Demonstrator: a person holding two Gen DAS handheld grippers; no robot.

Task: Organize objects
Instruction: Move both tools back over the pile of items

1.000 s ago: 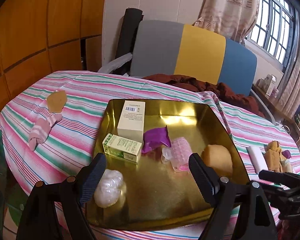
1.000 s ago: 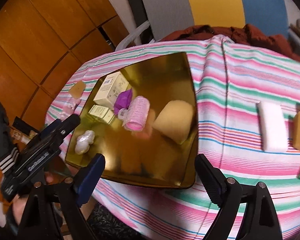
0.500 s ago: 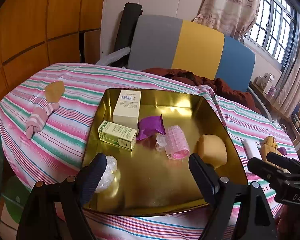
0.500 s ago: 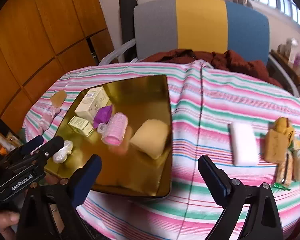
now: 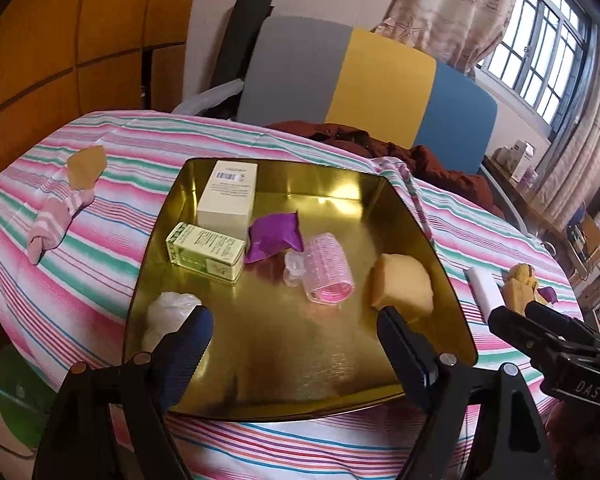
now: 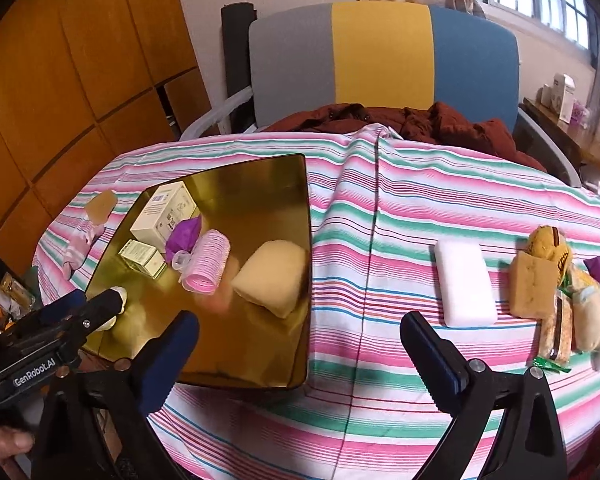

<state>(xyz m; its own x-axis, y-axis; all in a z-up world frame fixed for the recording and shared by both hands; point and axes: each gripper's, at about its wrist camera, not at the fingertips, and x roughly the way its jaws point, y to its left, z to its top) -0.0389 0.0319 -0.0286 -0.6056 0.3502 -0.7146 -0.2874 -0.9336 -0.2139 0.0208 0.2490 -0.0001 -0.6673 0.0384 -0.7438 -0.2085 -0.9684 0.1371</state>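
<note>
With both the left gripper (image 5: 292, 332) and right gripper (image 6: 300, 336) spread wide and empty, the right's jaws having just been opening, we have six items in the gold tray (image 6: 268, 184), while the white block (image 6: 466, 288) and others on the striped cloth (image 6: 380, 208) await.

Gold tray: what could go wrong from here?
1. The gold tray has its near edge at the table's front; a push could slide it off.
2. The hair roller lies on its side and may roll if bumped.
3. The right-side pile is tightly packed; one grab may drag neighbours.
</note>
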